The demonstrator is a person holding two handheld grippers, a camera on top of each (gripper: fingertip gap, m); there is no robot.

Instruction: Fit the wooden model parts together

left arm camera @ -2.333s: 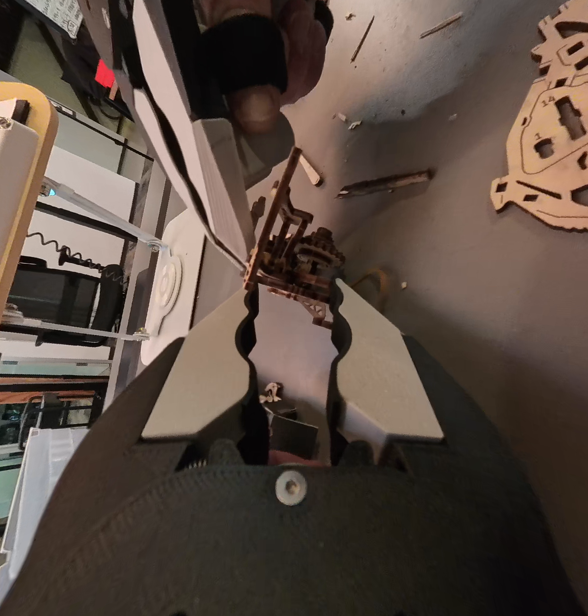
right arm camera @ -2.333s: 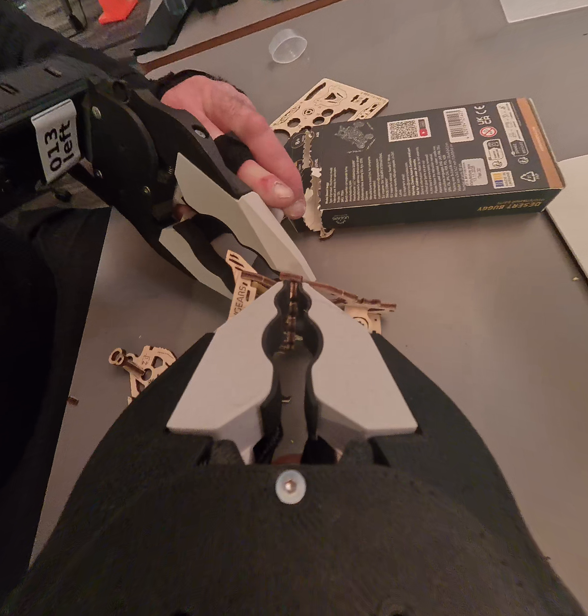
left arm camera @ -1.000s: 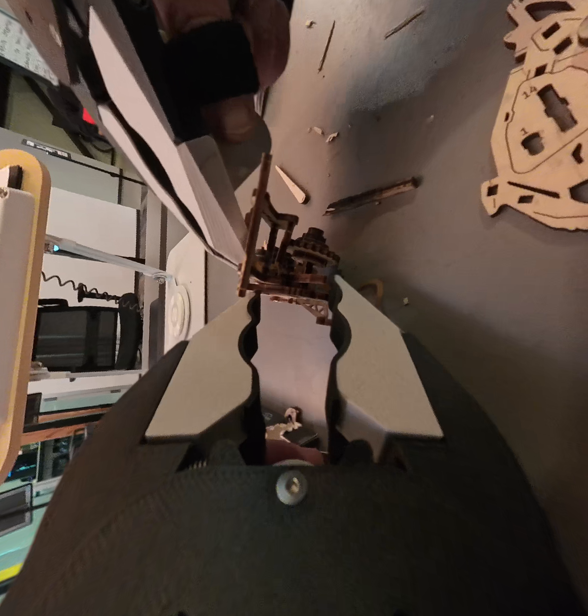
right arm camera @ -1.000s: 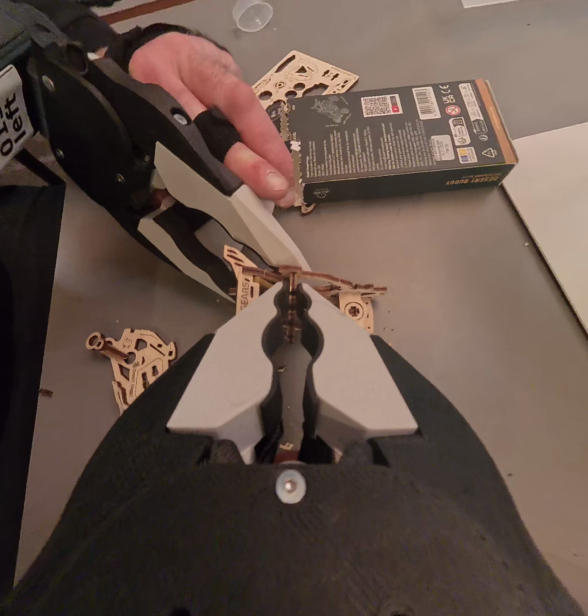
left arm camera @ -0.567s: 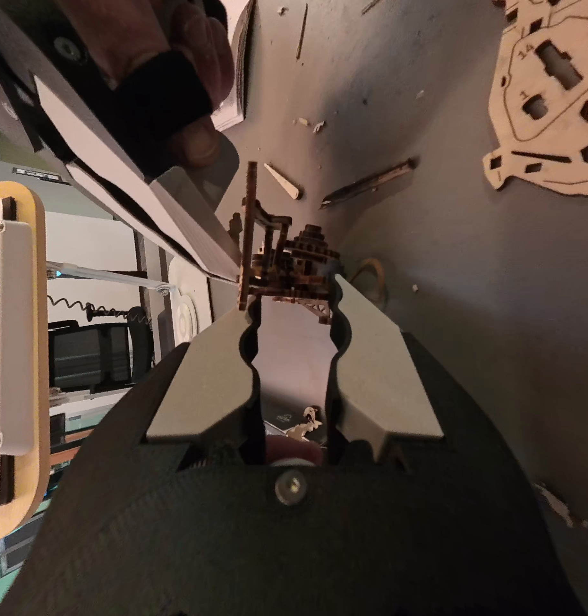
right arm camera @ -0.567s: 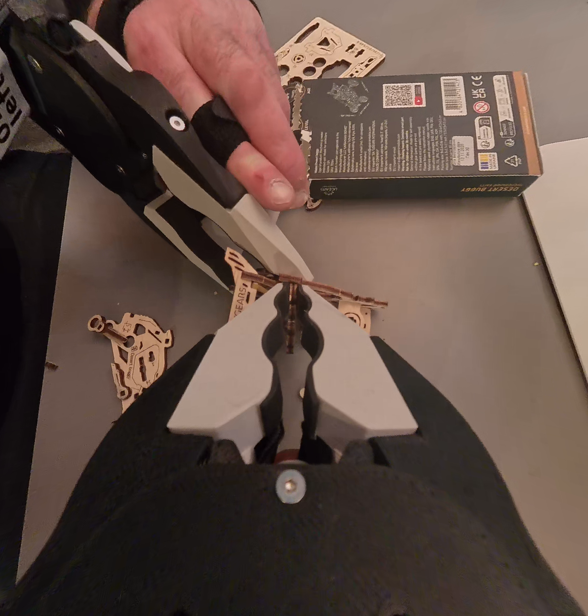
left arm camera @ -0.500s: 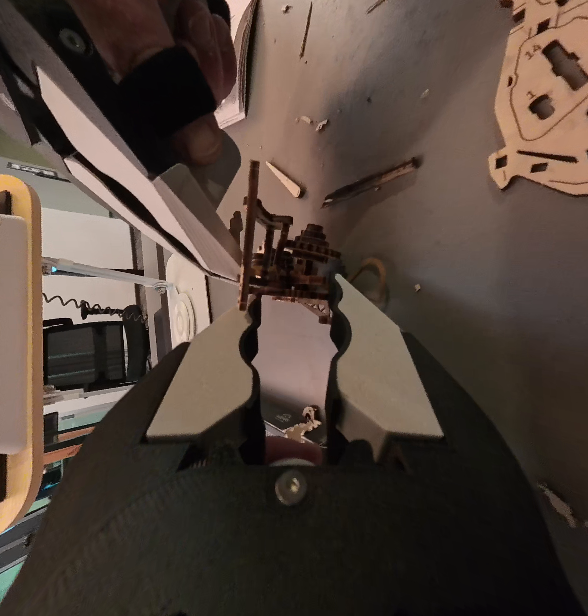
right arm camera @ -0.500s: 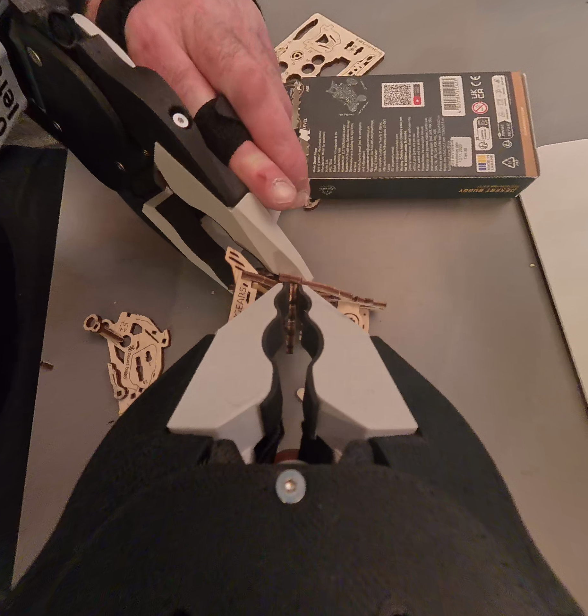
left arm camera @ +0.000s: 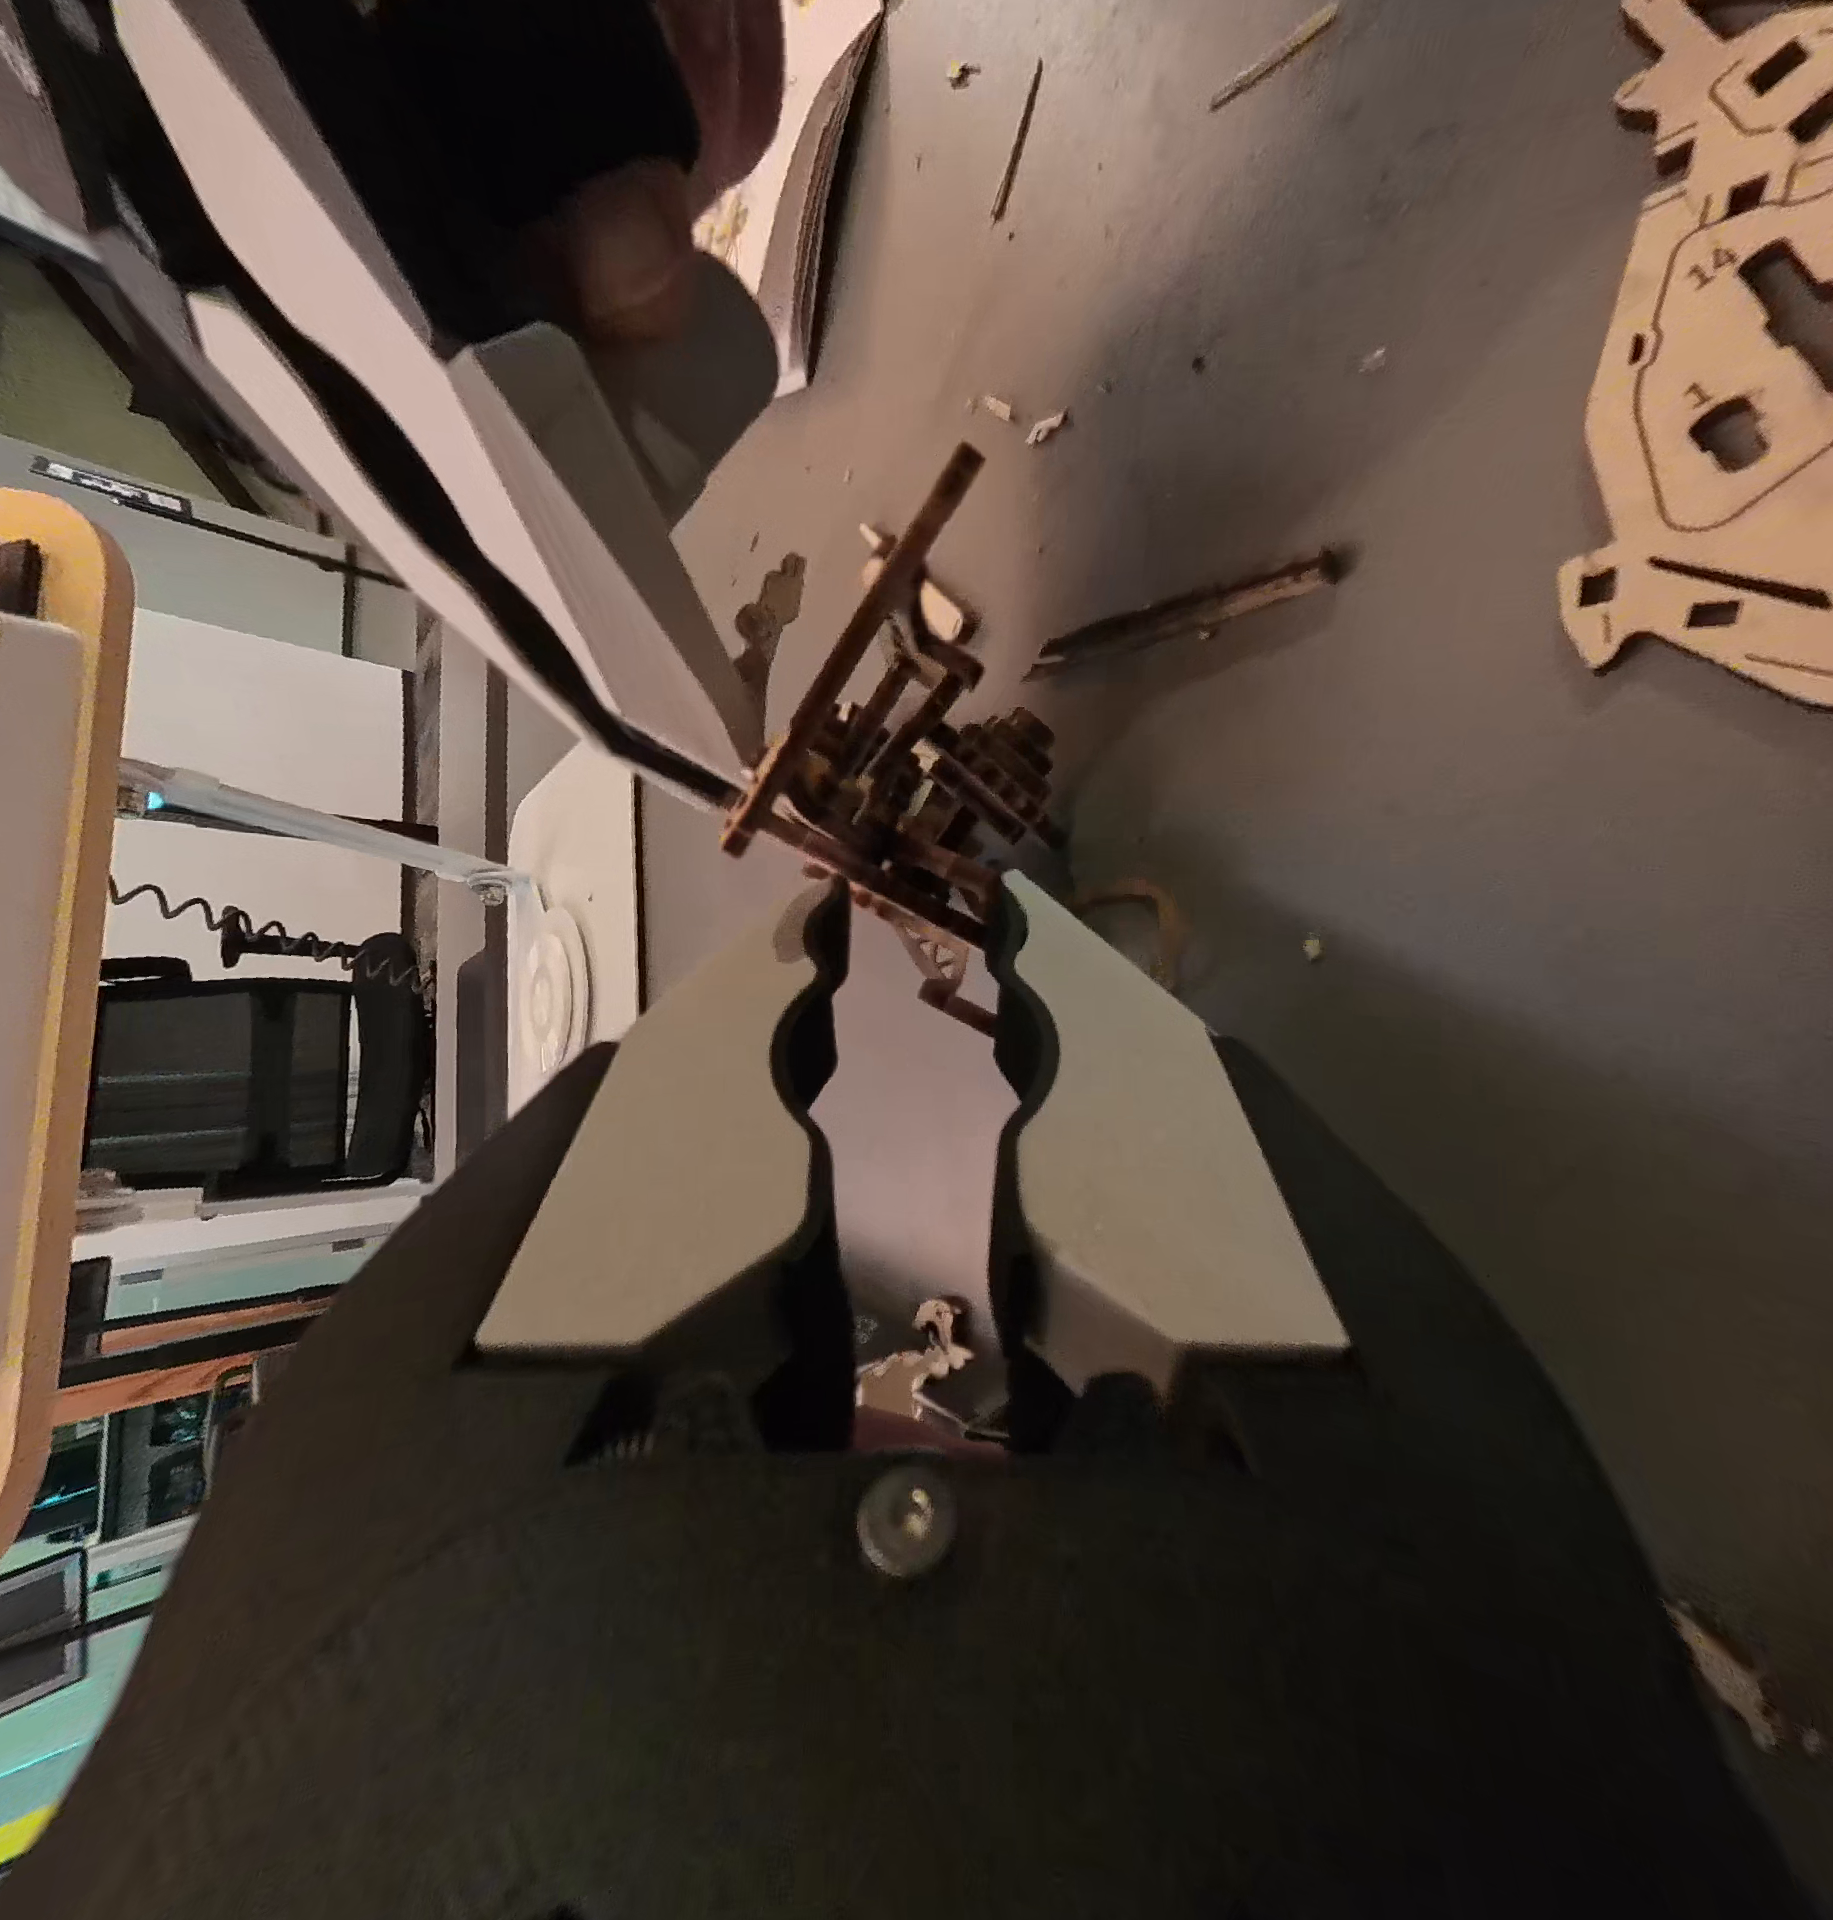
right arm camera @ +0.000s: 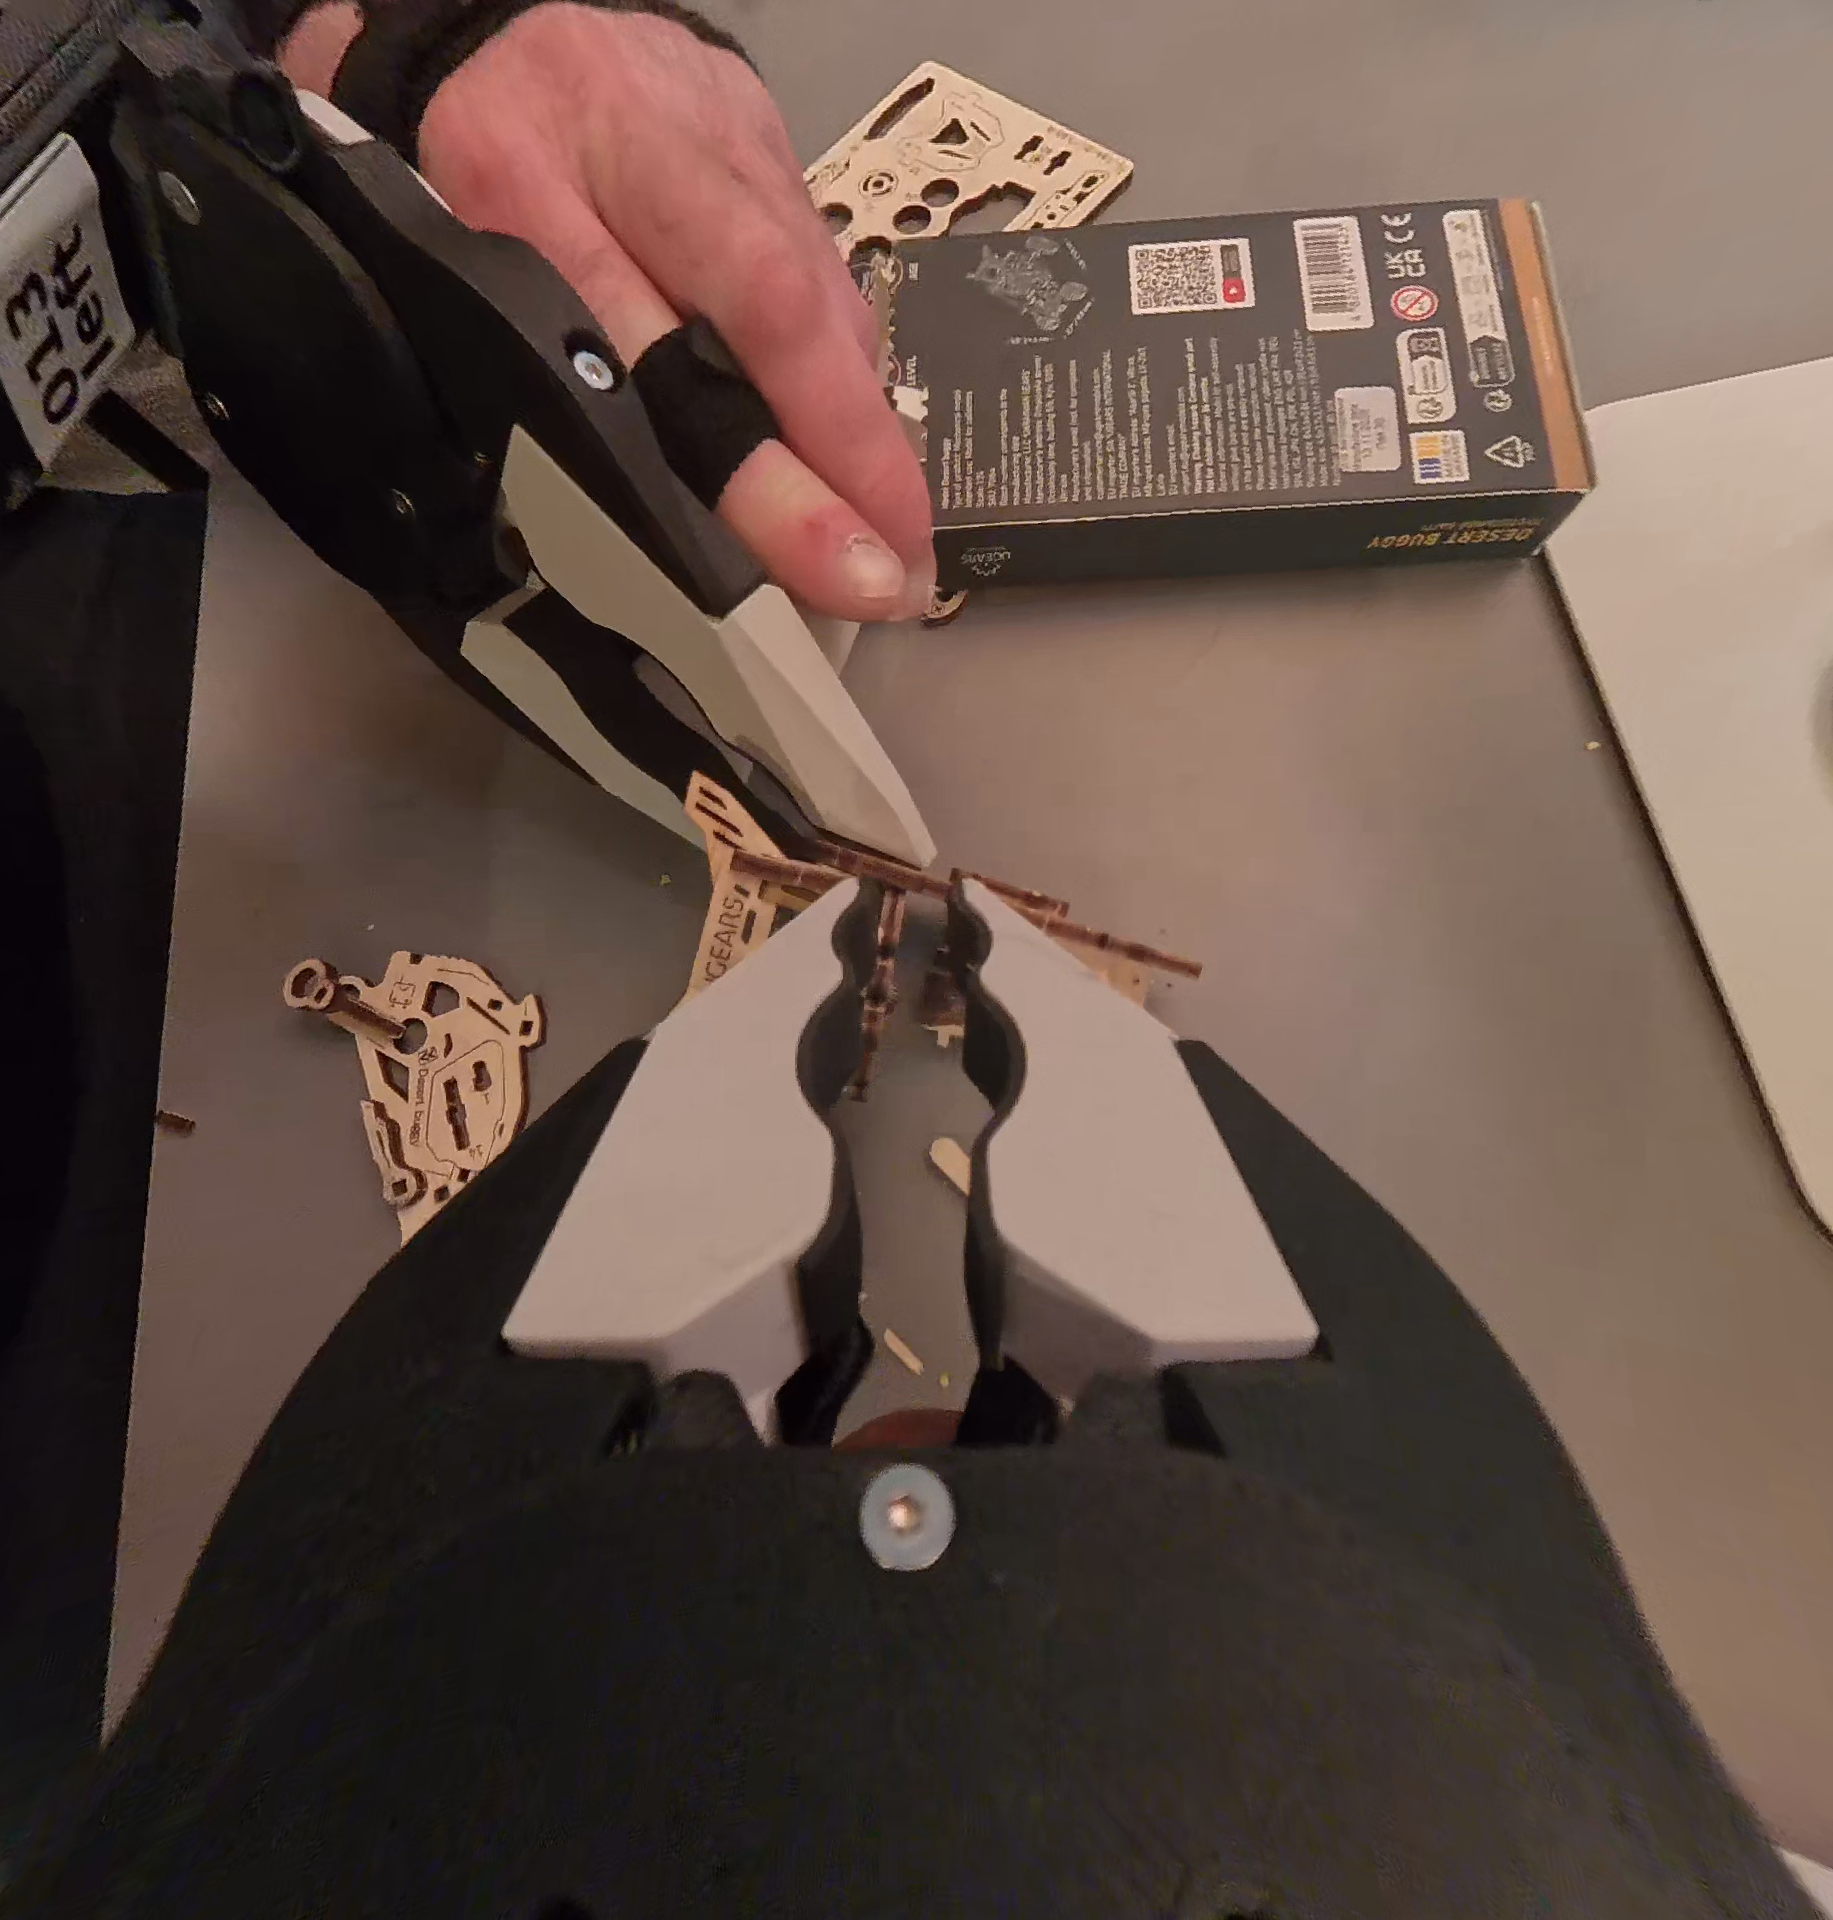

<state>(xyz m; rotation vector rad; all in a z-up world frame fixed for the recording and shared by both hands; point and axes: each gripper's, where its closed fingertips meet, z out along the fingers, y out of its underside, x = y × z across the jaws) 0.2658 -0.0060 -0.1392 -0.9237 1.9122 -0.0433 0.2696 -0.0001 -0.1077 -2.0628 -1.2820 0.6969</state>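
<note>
Wooden model (left arm camera: 891, 790) sits clamped between left gripper (left arm camera: 917, 904) tips at a moderate gap, right gripper (right arm camera: 917, 899) jaws parted narrowly around its upright plate with tips touching the model, cut-out wooden sheet (right arm camera: 424, 1060) lying left of the right gripper, dark box (right arm camera: 1224, 384) beyond.

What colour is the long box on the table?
Black box with a tan end, clearest in the right wrist view.

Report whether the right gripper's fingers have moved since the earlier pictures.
Yes: the right gripper has opened slightly, its fingers spreading to either side of its centre screw.
</note>
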